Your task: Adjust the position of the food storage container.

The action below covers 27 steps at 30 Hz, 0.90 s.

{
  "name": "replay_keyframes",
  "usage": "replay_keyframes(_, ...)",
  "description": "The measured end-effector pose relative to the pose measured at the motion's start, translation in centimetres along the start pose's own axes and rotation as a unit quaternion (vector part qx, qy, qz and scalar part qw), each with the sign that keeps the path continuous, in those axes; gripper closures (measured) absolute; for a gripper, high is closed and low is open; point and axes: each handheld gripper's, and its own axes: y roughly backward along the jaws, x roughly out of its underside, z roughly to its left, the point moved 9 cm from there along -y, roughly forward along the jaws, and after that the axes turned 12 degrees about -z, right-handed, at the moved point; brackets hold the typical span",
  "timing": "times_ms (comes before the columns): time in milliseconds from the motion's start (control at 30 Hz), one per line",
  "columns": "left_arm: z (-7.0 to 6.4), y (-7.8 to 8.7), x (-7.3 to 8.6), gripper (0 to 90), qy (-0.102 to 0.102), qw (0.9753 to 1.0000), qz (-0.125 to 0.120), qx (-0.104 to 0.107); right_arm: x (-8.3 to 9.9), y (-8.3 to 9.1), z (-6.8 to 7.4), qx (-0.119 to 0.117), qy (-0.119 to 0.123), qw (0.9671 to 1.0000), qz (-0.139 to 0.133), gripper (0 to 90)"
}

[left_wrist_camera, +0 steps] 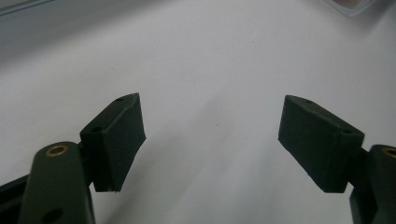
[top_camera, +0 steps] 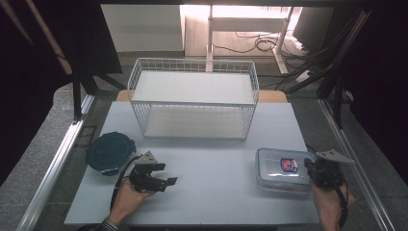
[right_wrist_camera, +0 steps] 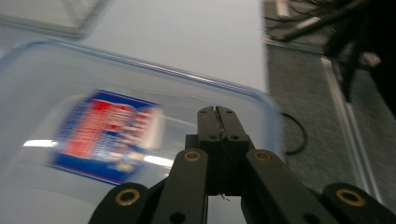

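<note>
Right gripper (right_wrist_camera: 217, 110) jaws pressed together, empty, tips over the near right corner of the clear lidded container (top_camera: 283, 168), whether touching the lid unclear. Container sits flat at the bench's (top_camera: 211, 192) right front, long axis left-right, label up, lying just left of that gripper. Left gripper (left_wrist_camera: 212, 140) jaws spread wide over bare bench, well apart from it, pointing right. Right hand (top_camera: 332, 204) is nearer. Round dark container (top_camera: 109, 152) at left, wire basket (top_camera: 192, 98) behind
</note>
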Motion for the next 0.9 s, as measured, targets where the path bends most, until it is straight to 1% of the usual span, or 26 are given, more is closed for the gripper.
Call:
replay_keyframes(33, 0.0, 0.0, 0.0, 22.0, 0.0, 1.0, 0.001, 0.001, 0.4, 0.4, -1.7, 0.025, -0.012, 0.9996, 0.004, 89.6)
replay_keyframes(100, 0.0, 0.0, 0.0, 22.1, 0.003, 1.0, 0.001, 0.001, 0.7, 0.7, -3.0, 0.046, -0.021, 0.9987, 0.005, 89.5)
replay_keyframes(167, 0.1, -0.1, 0.1, 22.2, 0.005, 1.0, 0.001, 0.0, 1.2, 0.8, -3.9, 0.056, -0.027, 0.9979, 0.015, 89.4)
replay_keyframes(200, 0.1, -0.1, 0.1, 22.4, 0.005, 1.0, 0.002, 0.0, 1.6, 0.8, -4.4, 0.062, -0.03, 0.9973, 0.024, 89.4)
replay_keyframes(233, 0.1, -0.1, 0.1, 22.6, 0.006, 1.0, 0.002, 0.0, 2.0, 0.7, -4.7, 0.061, -0.034, 0.9971, 0.031, 89.4)
replay_keyframes(267, 0.1, -0.1, 0.1, 22.9, 0.006, 1.0, 0.002, 0.001, 2.3, 0.5, -4.7, 0.055, -0.038, 0.997, 0.038, 89.4)
replay_keyframes(300, 0.1, -0.1, 0.1, 23.4, 0.006, 1.0, 0.003, -0.001, 2.6, 0.3, -4.5, 0.044, -0.045, 0.9971, 0.042, 89.8)
replay_keyframes(333, 0.1, -0.1, 0.1, 23.9, 0.006, 1.0, 0.004, -0.002, 2.6, 0.1, -4.5, 0.043, -0.047, 0.9973, 0.038, 89.8)
replay_keyframes(433, 0.1, -0.2, 0.0, 25.8, 0.006, 1.0, 0.003, -0.003, 2.4, 0.1, -4.3, 0.042, -0.035, 0.9976, 0.041, 89.8)
replay_keyframes(467, 0.2, -0.2, -0.1, 26.9, 0.007, 1.0, 0.003, -0.005, 2.4, 0.0, -4.1, 0.038, -0.035, 0.9978, 0.04, 89.9)
replay_keyframes(500, 0.2, -0.2, -0.1, 27.8, 0.007, 0.9999, 0.004, -0.007, 2.3, -0.1, -3.8, 0.029, -0.038, 0.9981, 0.039, 89.9)
replay_keyframes(567, 0.3, -0.2, -0.1, 30.6, 0.006, 0.9999, 0.006, -0.014, 2.2, -0.4, -3.1, 0.011, -0.043, 0.9983, 0.038, 89.9)
replay_keyframes(633, 0.4, -0.2, -0.1, 33.7, 0.005, 0.9998, 0.008, -0.018, 2.0, -0.8, -2.3, 0.0, -0.038, 0.9985, 0.038, 89.9)
replay_keyframes(667, 0.5, -0.2, 0.0, 36.4, 0.004, 0.9996, 0.012, -0.026, 1.9, -1.0, -1.7, -0.007, -0.037, 0.9986, 0.038, 89.9)
replay_keyframes(733, 0.7, -0.1, 0.0, 39.8, 0.008, 0.9994, 0.013, -0.032, 1.7, -1.3, -1.0, -0.018, -0.033, 0.9986, 0.037, 89.9)
replay_keyframes(900, 1.0, 0.0, -0.2, 51.4, 0.022, 0.9992, 0.01, -0.031, 1.1, -2.2, 1.6, -0.053, -0.029, 0.9976, 0.035, 89.9)
